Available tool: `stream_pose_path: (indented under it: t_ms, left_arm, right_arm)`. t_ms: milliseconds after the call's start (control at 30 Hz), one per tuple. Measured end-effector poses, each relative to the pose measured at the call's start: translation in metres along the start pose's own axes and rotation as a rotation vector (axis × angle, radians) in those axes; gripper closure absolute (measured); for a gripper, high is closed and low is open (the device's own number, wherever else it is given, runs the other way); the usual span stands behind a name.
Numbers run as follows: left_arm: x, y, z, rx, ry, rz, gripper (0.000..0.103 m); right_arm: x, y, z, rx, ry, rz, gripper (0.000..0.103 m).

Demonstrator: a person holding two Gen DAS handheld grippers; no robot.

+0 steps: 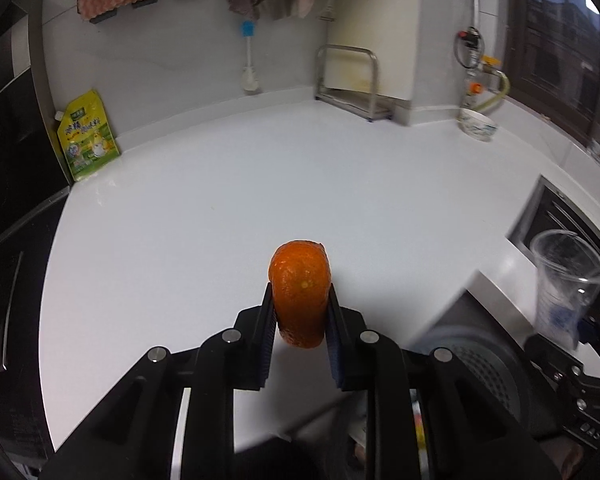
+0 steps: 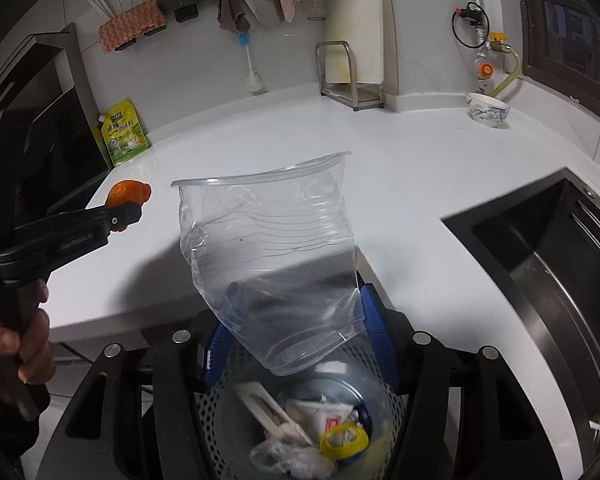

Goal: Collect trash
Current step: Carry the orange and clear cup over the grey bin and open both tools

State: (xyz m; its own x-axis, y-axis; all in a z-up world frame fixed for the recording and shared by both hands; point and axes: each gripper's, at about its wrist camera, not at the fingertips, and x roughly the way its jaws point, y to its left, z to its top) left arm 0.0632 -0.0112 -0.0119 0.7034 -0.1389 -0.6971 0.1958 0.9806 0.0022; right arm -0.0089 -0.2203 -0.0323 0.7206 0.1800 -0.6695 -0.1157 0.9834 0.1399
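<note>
1. Left wrist view: the left gripper (image 1: 300,312) clamps an orange peel (image 1: 300,292) between narrow-set pads, above the white surface (image 1: 220,200) near its front edge.
2. Right wrist view: the right gripper (image 2: 296,344) holds a crumpled clear plastic cup (image 2: 272,256) over the mesh trash bin (image 2: 300,432), probably just off the surface's front edge.

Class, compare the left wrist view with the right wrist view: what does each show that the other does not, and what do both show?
Only the left wrist view shows the left gripper head-on, its pads clamping the orange peel.

Only the right wrist view shows inside the perforated metal bin, the dark steel sink and a hand.

Both show the crumpled clear plastic cup, the yellow-green pouch, the patterned bowl and the white countertop.
</note>
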Motion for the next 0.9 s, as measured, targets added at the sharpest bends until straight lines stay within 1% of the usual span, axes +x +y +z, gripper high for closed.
stream_pose_path:
  t_ms: [200,333,500,567,700,900]
  left_arm:
    - [-0.040,-0.033,-0.042,0.084,0.008,-0.071,0.081]
    - [-0.053,-0.046,-0.066,0.095,0.022,-0.092,0.081]
    - [-0.049,-0.060,-0.090,0.113,0.074,-0.104,0.081]
    - [-0.049,-0.064,-0.097,0.119,0.083,-0.106,0.081]
    - [-0.047,-0.066,-0.106,0.126,0.093,-0.094,0.080]
    - [-0.033,-0.061,-0.113,0.101,0.150,-0.092,0.079]
  right_arm:
    - [-0.029,0.004,-0.037,-0.003,0.027,-0.042,0.045]
    - [-0.045,0.006,-0.061,0.016,0.050,-0.048,0.045]
    - [-0.052,0.010,-0.086,0.017,0.077,-0.068,0.045]
    - [-0.052,0.010,-0.093,0.026,0.091,-0.073,0.045]
    - [-0.045,0.006,-0.101,0.056,0.123,-0.093,0.045]
    - [-0.030,0.002,-0.106,0.092,0.169,-0.094,0.045]
